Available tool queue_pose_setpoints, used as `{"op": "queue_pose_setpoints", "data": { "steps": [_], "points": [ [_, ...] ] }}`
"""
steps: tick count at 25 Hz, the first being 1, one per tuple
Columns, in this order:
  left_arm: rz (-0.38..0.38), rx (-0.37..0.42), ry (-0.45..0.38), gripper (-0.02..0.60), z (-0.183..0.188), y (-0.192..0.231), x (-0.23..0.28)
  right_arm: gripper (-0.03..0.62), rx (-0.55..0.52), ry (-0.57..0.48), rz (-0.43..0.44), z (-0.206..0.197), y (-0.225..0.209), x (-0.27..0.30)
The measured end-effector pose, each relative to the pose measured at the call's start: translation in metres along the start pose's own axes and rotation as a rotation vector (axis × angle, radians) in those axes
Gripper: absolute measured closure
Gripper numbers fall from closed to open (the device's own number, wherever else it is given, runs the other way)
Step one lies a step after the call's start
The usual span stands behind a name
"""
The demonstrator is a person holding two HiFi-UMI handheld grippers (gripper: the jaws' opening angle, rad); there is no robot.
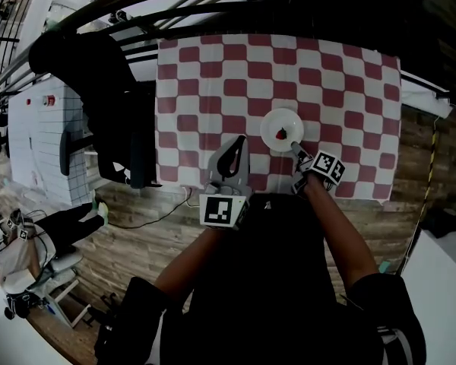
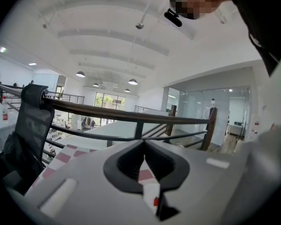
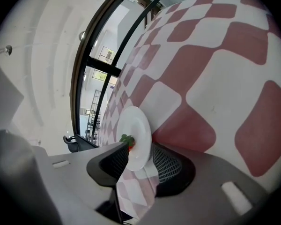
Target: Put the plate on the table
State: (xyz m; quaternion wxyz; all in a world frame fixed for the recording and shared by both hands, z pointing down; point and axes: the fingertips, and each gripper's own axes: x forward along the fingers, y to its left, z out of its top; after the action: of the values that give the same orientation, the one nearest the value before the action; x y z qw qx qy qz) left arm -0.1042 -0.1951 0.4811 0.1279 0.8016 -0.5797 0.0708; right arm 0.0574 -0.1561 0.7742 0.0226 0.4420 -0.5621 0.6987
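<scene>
The plate (image 1: 281, 130) is set on the counter (image 1: 213, 74), its near rim between the open fingers (image 3: 171, 165) of the right gripper (image 1: 297, 150), while the left gripper (image 1: 235, 143) is closed and empty.

— Plate?
— Small, round, white plate (image 1: 281, 130), lying flat, just right of frame centre. A red-and-green bit (image 1: 282, 134) sits at its middle.
— Table?
— The table (image 1: 213, 74) fills the upper middle, under a red-and-white checked cloth. Plate rests on it, near the lower edge.
</scene>
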Motion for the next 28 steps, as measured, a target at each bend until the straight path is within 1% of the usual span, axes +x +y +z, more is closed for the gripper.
{"op": "queue_pose_setpoints", "data": {
  "steps": [3,8,12,14,16,18,22,23,25,26,28],
  "points": [
    [-0.006,-0.02,-0.025,0.572,0.005,-0.002,-0.004,0.434,-0.026,-0.02,0.014,0.001,0.005,-0.01],
    [0.012,-0.071,0.037,0.572,-0.007,0.0,-0.014,0.436,-0.068,-0.038,0.068,-0.005,0.03,-0.028],
    [-0.004,-0.081,0.018,0.572,-0.011,-0.004,-0.025,0.436,-0.109,-0.056,0.106,-0.015,0.055,-0.046],
    [-0.014,-0.08,0.009,0.572,-0.01,-0.006,-0.029,0.436,-0.107,-0.076,0.121,-0.018,0.069,-0.056],
    [-0.026,-0.08,-0.003,0.572,-0.009,-0.009,-0.033,0.467,-0.069,-0.119,0.137,-0.018,0.081,-0.069],
    [-0.04,-0.081,-0.012,0.572,-0.009,-0.013,-0.038,0.482,-0.052,-0.163,0.16,-0.017,0.095,-0.082],
    [-0.071,-0.097,-0.014,0.572,-0.01,-0.02,-0.048,0.515,-0.109,-0.24,0.188,-0.019,0.127,-0.109],
    [-0.079,-0.102,-0.013,0.572,-0.009,-0.023,-0.05,0.532,-0.112,-0.259,0.201,-0.02,0.133,-0.115],
    [-0.09,-0.109,-0.018,0.572,-0.006,-0.026,-0.055,0.595,-0.12,-0.286,0.234,-0.023,0.145,-0.126],
    [-0.095,-0.114,-0.025,0.572,-0.004,-0.027,-0.058,0.595,-0.137,-0.295,0.246,-0.025,0.15,-0.132],
    [-0.102,-0.118,-0.038,0.572,-0.001,-0.03,-0.065,0.595,-0.208,-0.319,0.248,-0.031,0.16,-0.144]
  ]
}}
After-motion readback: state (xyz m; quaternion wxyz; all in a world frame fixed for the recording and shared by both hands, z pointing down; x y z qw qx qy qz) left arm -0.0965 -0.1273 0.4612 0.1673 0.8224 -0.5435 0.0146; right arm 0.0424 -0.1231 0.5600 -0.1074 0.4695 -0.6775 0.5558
